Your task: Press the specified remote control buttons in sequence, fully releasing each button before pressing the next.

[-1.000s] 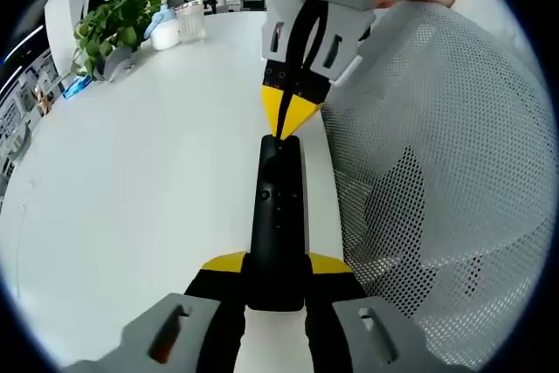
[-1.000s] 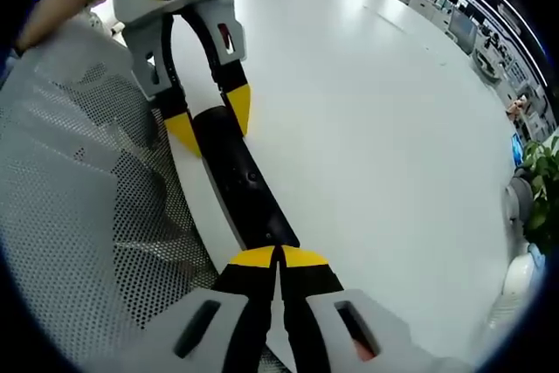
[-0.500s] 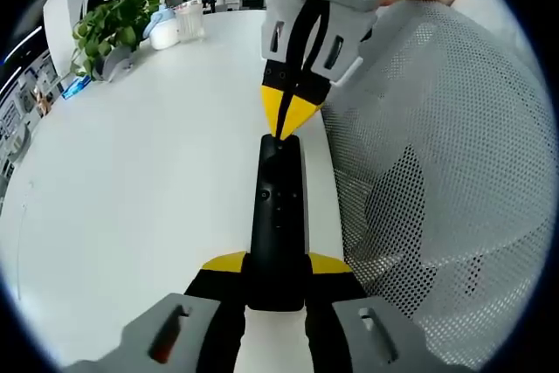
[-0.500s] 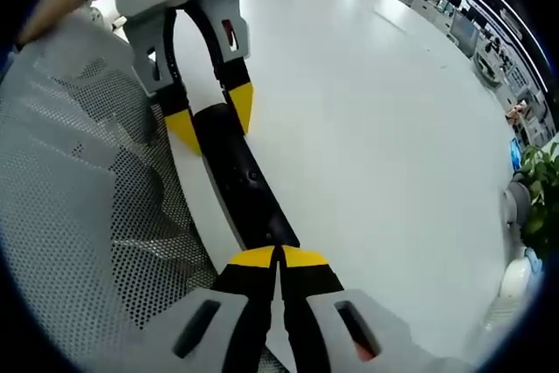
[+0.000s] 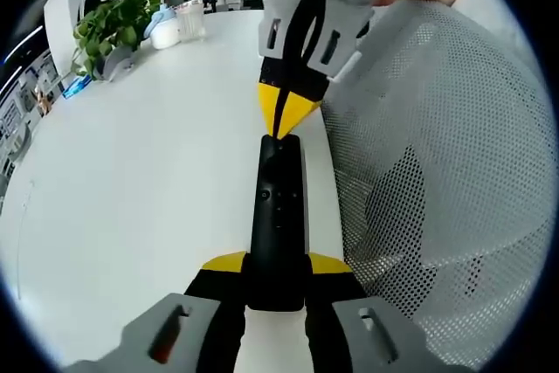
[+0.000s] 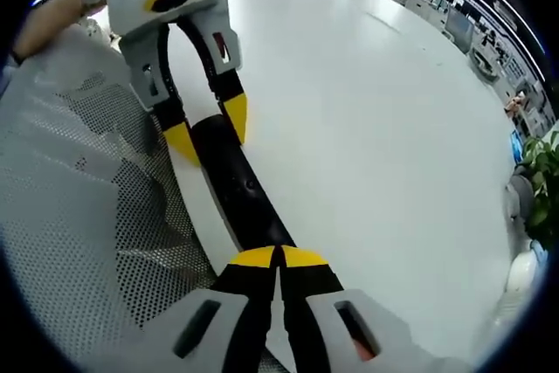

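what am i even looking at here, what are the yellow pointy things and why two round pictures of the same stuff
A person holds a grasping tool in each hand, and each carries a fisheye camera, hence two round pictures.

In the left gripper view, the left tool clamps its yellow-tipped jaws on the near end of a slim black remote control, which lies along the edge of a white round table.

The right tool comes in from the top, tips together at the remote's far end. The right gripper view shows the same scene from the opposite end.

A white mesh chair back stands beside the table, and a green potted plant sits at the far side.
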Demonstrator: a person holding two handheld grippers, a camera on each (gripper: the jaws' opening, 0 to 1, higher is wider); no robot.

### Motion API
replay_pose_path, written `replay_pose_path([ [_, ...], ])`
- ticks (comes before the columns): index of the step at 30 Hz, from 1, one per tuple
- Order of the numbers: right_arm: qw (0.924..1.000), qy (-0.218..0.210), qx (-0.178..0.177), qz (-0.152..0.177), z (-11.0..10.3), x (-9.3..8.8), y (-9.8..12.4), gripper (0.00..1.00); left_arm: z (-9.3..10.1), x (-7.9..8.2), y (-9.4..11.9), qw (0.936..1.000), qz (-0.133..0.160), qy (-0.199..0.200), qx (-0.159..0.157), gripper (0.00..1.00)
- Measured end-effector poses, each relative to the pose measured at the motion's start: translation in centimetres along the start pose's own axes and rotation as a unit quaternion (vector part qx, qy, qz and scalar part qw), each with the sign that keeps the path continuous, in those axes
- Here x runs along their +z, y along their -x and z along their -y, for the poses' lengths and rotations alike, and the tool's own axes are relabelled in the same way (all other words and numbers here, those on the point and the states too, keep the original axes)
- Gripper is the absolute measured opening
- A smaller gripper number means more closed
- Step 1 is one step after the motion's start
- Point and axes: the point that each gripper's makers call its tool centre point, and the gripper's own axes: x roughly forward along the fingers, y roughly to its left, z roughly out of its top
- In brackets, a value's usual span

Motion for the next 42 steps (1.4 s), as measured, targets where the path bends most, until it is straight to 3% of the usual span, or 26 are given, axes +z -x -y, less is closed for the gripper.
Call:
replay_pose_path([
  [22, 0.9993, 0.034, -0.004, -0.013, -0.5, -0.08, -0.62, 0.0, 0.03, -0.01, 0.01, 1.0, 0.002, -0.002, 0.0, 0.19],
  [34, 0.9997, 0.02, -0.01, -0.011, -0.45, -0.1, -0.6, 0.0, 0.05, 0.0, 0.0, 1.0, 0.001, -0.004, -0.001, 0.19],
  [38, 0.999, 0.038, -0.01, -0.018, -0.49, -0.06, -0.62, 0.0, 0.06, -0.01, 0.0, 1.0, 0.0, -0.004, -0.001, 0.19],
  [40, 0.9994, 0.032, -0.007, -0.015, -0.4, -0.06, -0.56, 0.0, 0.07, -0.02, 0.01, 1.0, 0.0, -0.004, 0.0, 0.19],
  [42, 0.9998, -0.006, 0.018, 0.003, -0.96, 0.3, -0.52, 0.0, 0.06, -0.01, 0.0, 1.0, 0.001, -0.004, 0.0, 0.19],
])
